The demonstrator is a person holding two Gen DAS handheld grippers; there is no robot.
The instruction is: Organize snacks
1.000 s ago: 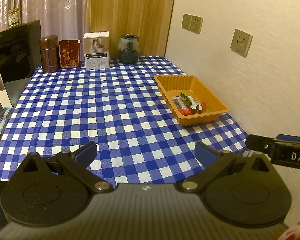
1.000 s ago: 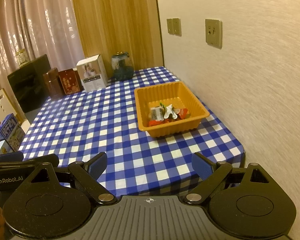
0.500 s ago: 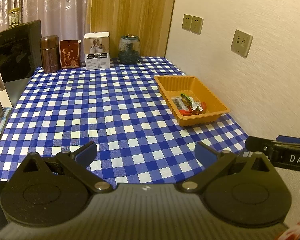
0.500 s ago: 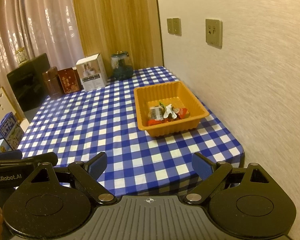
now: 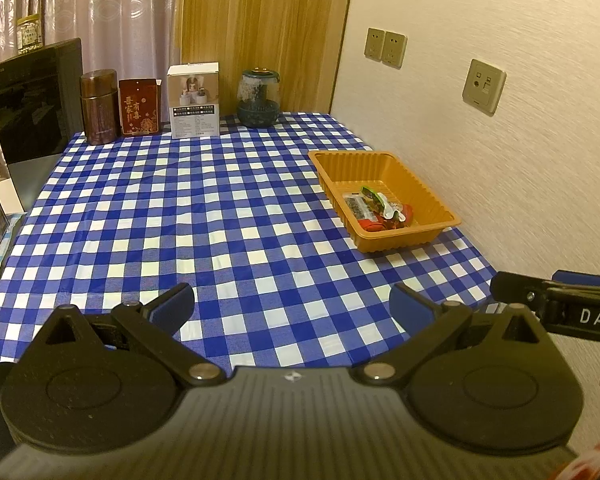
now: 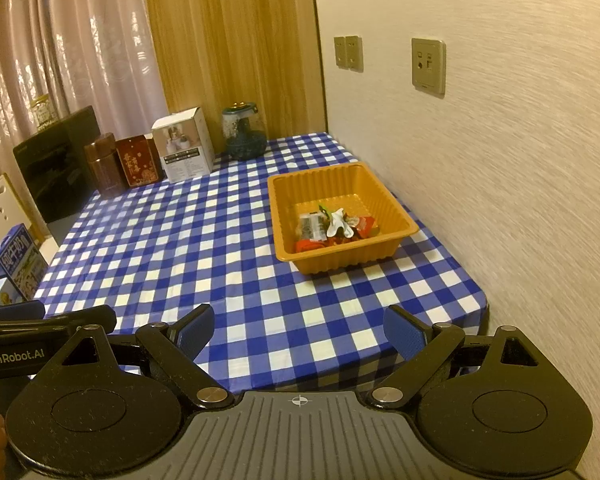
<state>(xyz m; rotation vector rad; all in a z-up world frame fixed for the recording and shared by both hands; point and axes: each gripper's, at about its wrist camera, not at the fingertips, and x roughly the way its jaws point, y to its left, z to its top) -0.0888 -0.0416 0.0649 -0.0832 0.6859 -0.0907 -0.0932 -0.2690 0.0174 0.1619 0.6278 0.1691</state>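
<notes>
An orange plastic tray (image 5: 410, 178) stands on the blue checked tablecloth by the right wall; it also shows in the right wrist view (image 6: 320, 184). Several wrapped snacks (image 5: 380, 210) lie in its near end, also in the right wrist view (image 6: 334, 226). My left gripper (image 5: 292, 306) is open and empty, above the table's near edge, well short of the tray. My right gripper (image 6: 298, 330) is open and empty at the near right corner of the table. Each gripper's side shows in the other's view.
Along the table's far edge stand a brown canister (image 5: 97, 107), a red box (image 5: 139, 107), a white box (image 5: 194, 100) and a glass jar (image 5: 259, 98). A black appliance (image 5: 32, 100) sits far left. Milk cartons (image 6: 18, 266) stand left of the table.
Almost nothing has changed. The right wrist view has drifted very slightly; both grippers stay open and empty and the tray and snacks have not moved.
</notes>
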